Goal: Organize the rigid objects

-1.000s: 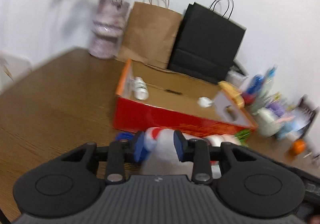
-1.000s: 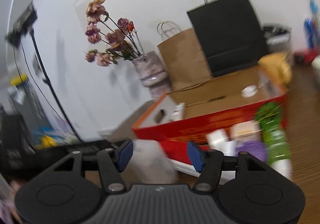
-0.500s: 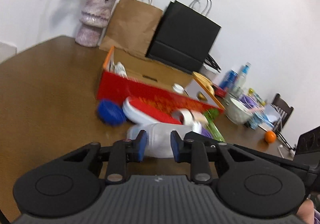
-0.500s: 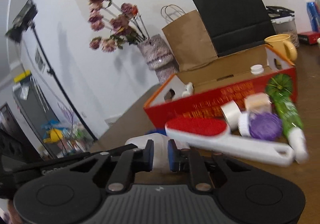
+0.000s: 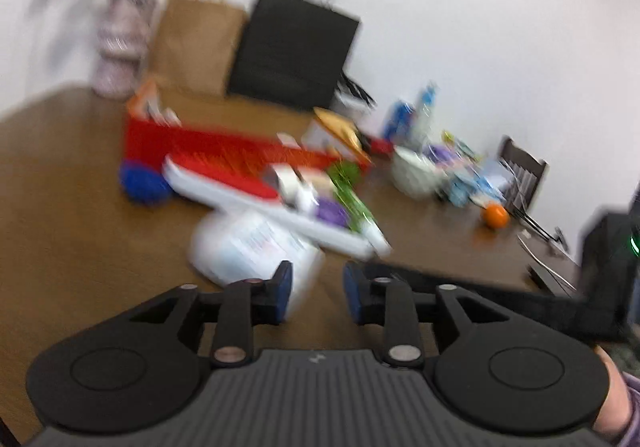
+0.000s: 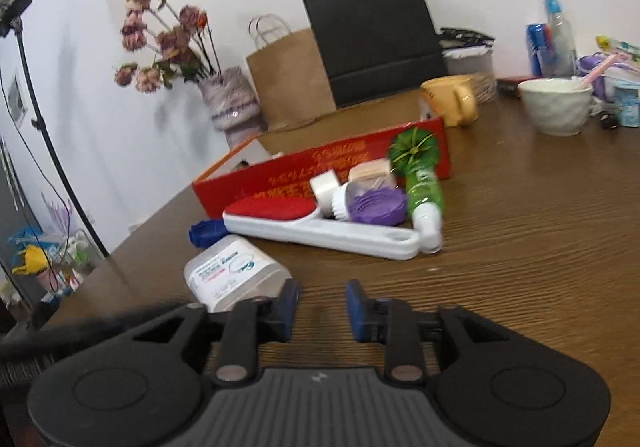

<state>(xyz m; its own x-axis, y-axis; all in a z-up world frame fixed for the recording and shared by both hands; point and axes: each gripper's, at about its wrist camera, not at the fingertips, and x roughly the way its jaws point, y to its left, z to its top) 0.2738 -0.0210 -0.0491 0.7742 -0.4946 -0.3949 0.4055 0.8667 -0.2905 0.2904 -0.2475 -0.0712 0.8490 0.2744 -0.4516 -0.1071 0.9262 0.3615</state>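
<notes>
A clear-white plastic container (image 6: pixel 236 271) with a printed label lies on its side on the brown table (image 6: pixel 520 247). My right gripper (image 6: pixel 323 307) hovers just to its right. The jaws are opening and only bare table shows between them. In the blurred left wrist view the same container (image 5: pixel 256 247) lies just ahead and left of my left gripper (image 5: pixel 318 293). Those jaws are opening too, and the left fingertip (image 5: pixel 282 291) overlaps the container's near corner without gripping it. Behind the container stands an open red cardboard box (image 6: pixel 320 175).
Before the box lie a white lint brush with a red pad (image 6: pixel 320 227), a blue ball (image 6: pixel 208 233), a purple item (image 6: pixel 376 207), a tape roll (image 6: pixel 324 187) and a green bottle (image 6: pixel 422 183). A yellow mug (image 6: pixel 452 99), bowl (image 6: pixel 556 107), vase (image 6: pixel 232 107), paper bags and an orange (image 5: pixel 496 215) stand further off.
Both grippers have drawn back from the box towards the table's near side. Their jaws closed almost fully half a second ago and now stand apart. The container lies on the table, outside both.
</notes>
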